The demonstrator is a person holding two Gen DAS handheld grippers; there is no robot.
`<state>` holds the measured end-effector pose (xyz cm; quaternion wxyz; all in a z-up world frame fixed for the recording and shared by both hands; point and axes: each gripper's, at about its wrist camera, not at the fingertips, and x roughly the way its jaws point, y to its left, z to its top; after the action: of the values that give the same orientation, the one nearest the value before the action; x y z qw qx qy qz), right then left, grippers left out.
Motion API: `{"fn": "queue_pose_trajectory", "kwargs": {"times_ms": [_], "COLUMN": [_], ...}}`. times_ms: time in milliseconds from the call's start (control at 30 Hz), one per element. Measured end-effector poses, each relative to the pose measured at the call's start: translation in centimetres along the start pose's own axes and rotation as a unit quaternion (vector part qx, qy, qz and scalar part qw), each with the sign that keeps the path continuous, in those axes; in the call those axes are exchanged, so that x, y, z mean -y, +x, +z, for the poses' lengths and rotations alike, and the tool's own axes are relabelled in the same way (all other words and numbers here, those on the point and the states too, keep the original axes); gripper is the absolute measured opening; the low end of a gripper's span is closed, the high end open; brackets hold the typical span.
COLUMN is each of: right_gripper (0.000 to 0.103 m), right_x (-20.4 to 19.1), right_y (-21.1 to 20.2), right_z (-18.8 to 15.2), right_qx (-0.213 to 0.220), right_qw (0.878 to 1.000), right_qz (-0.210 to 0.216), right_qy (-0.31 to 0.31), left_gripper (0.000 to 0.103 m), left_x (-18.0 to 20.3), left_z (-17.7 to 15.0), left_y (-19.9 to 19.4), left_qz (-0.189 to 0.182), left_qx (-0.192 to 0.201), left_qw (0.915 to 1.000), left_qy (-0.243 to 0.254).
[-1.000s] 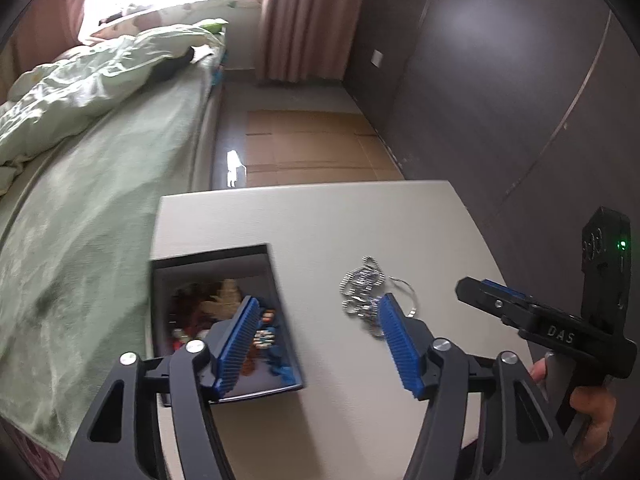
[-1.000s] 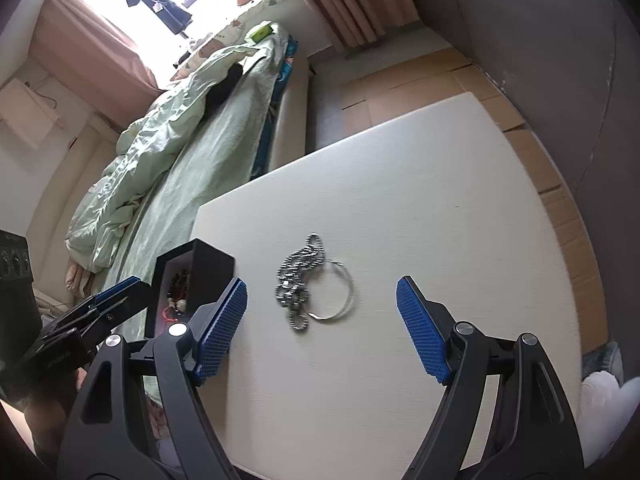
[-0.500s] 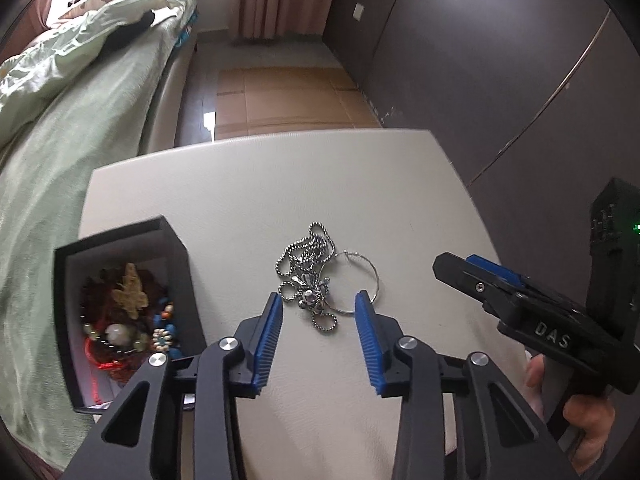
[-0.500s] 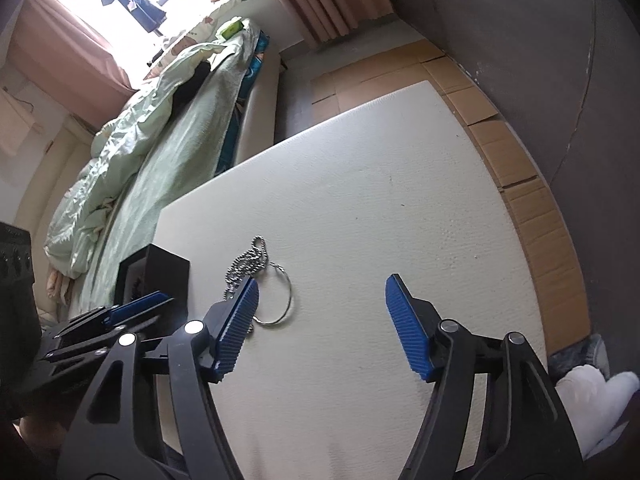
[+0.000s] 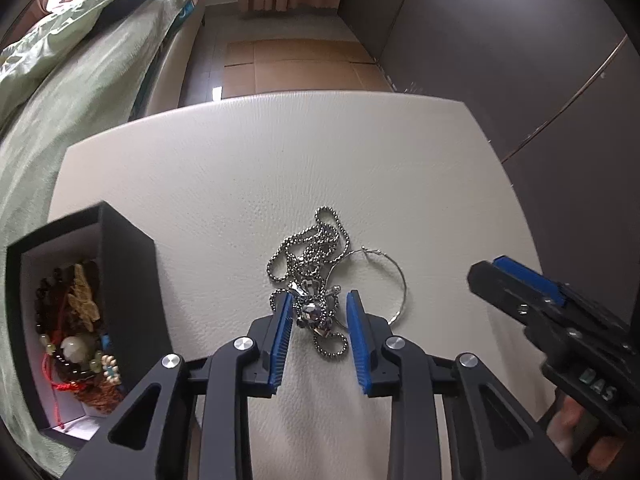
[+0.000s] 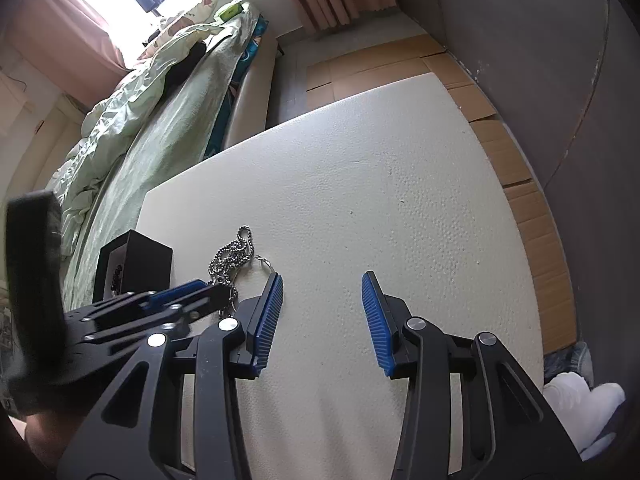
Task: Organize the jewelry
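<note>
A silver ball-chain necklace [image 5: 310, 258] with a jewelled pendant [image 5: 314, 312] lies bunched on the white table [image 5: 240, 168], next to a thin silver hoop [image 5: 394, 280]. My left gripper [image 5: 318, 312] is open, its blue pads on either side of the pendant, not closed on it. A black box [image 5: 132, 280] at the left holds several beaded bracelets [image 5: 80, 340]. My right gripper [image 6: 322, 296] is open and empty over bare table, right of the chain [image 6: 232, 254]; it also shows in the left wrist view [image 5: 524, 280].
A bed with a green quilt [image 5: 72, 64] runs along the table's left side. A dark wardrobe wall [image 5: 520, 60] stands at the right. Cardboard sheets [image 5: 296, 64] cover the floor beyond the table's far edge. The black box also shows in the right wrist view [image 6: 136, 264].
My left gripper moved from over the box to the necklace and narrowed its jaws around the pendant. My right gripper shifted right, away from the chain, and stayed open.
</note>
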<state>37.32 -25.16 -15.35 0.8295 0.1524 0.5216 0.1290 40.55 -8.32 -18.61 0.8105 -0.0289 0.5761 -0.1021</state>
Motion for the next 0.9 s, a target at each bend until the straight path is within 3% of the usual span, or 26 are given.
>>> {"fn": "queue_pose_trajectory", "kwargs": {"times_ms": [100,167,400,667,733,900], "right_gripper": [0.042,0.042,0.042,0.031,0.031,0.031], "right_x": [0.0,-0.1,-0.9,-3.3,-3.9,-5.5], "right_y": [0.1,0.1,0.7,2.0,2.4,3.6], "right_z": [0.1,0.2,0.3,-0.1,-0.1,-0.3], "right_qx": [-0.001,-0.001,-0.007,-0.016,-0.017,-0.013], "right_qw": [1.000,1.000,1.000,0.998,0.997,0.992], "right_qz": [0.000,0.001,0.001,-0.013,-0.023,-0.062], "right_qy": [0.000,-0.002,-0.021,-0.064,-0.075,-0.110], "left_gripper": [0.014,0.011,0.011,0.009,0.000,0.000], "left_x": [0.0,-0.5,-0.8,-1.3,-1.5,-1.8], "left_z": [-0.1,0.0,0.2,0.8,0.8,1.0], "left_y": [0.2,0.2,-2.6,-6.2,-7.0,-9.0], "left_qz": [0.010,-0.003,-0.003,-0.007,-0.009,-0.012], "left_qx": [0.009,0.009,0.038,0.070,0.075,0.091], "left_qw": [0.9999,0.9999,0.9993,0.9975,0.9972,0.9958], "left_qy": [0.004,-0.008,0.002,0.004,0.000,-0.002]}}
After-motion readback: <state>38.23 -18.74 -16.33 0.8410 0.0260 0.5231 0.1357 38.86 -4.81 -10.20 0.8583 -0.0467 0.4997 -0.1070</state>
